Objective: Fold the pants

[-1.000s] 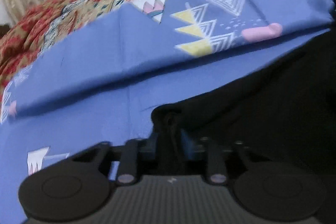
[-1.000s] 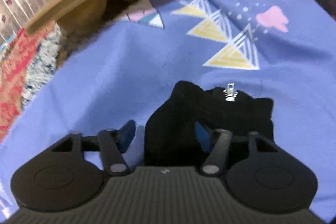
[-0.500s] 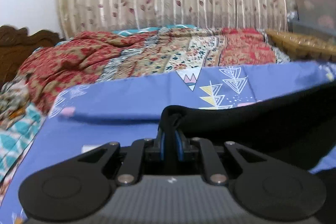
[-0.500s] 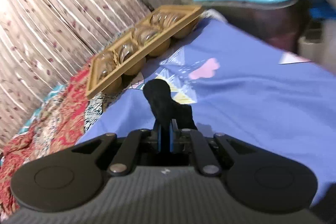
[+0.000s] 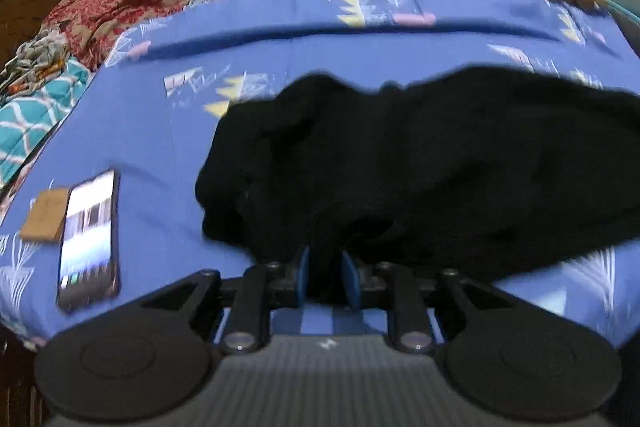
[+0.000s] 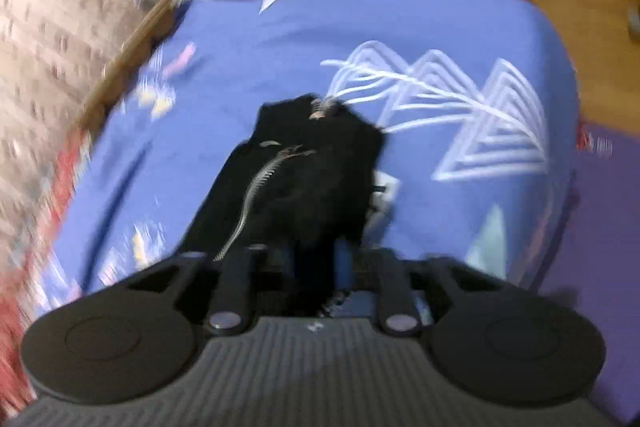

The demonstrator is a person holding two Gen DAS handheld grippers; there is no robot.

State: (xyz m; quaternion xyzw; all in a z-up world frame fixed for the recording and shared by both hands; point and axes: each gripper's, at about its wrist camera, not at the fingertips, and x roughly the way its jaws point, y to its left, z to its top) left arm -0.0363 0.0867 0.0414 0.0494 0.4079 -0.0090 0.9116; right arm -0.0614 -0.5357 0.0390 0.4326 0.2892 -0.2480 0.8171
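Pants [image 5: 420, 163], black, lie bunched on the blue patterned sheet [image 5: 160, 131]; no label is readable. At far left sits a cardboard tag [image 5: 44, 213], then a lit phone [image 5: 90, 241], screen blurred. The left gripper [image 5: 324, 277] is pinched closed on the pants' near edge. The right gripper [image 6: 318, 263] seems likewise clamped on cloth beside the zipper [image 6: 250, 201].

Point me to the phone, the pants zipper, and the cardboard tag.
phone [image 5: 89, 243], left wrist view, middle of its lit screen
zipper [image 6: 256, 195], right wrist view, mid teeth
cardboard tag [image 5: 46, 213], left wrist view, its centre
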